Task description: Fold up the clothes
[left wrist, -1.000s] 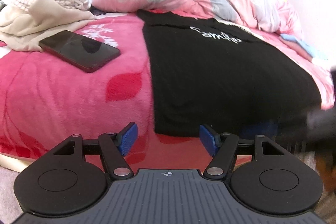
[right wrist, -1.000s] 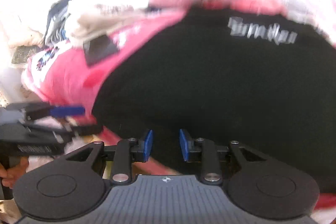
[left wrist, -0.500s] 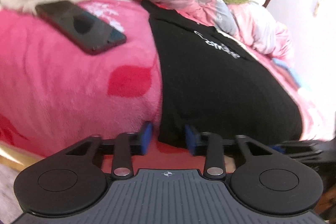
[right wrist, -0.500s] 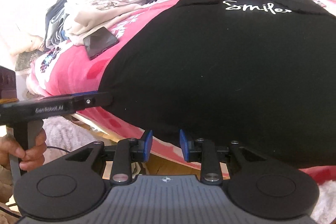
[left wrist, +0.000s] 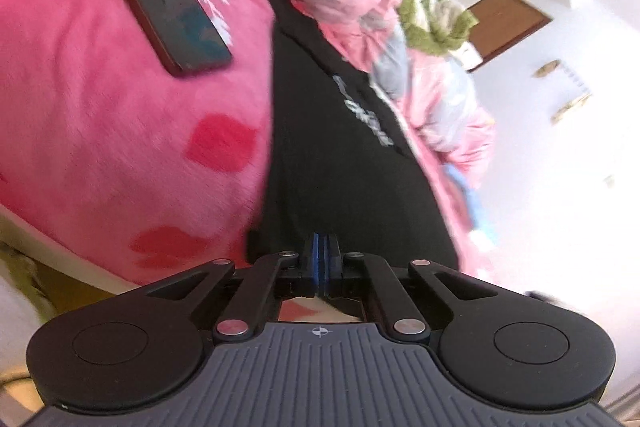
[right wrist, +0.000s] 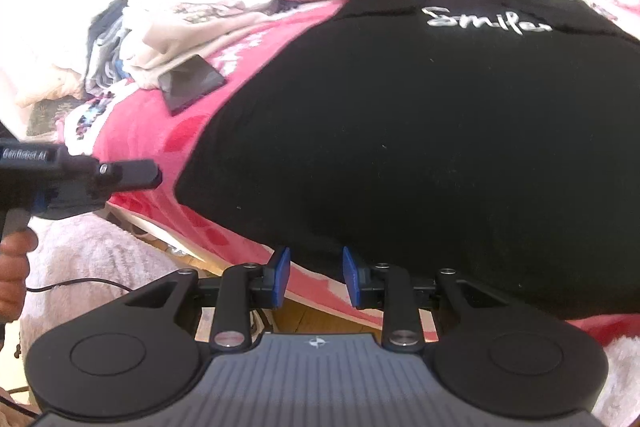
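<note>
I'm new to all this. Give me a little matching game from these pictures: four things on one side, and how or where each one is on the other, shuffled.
Things:
1. black shirt
2. phone
3. left claw
4. right claw

States:
A. pads apart
B. lies on the pink blanket next to the beige clothes
C. pads pressed together
D. spread flat, white lettering up

Pairs: 1-D, 2-B, 3-C, 4-A
</note>
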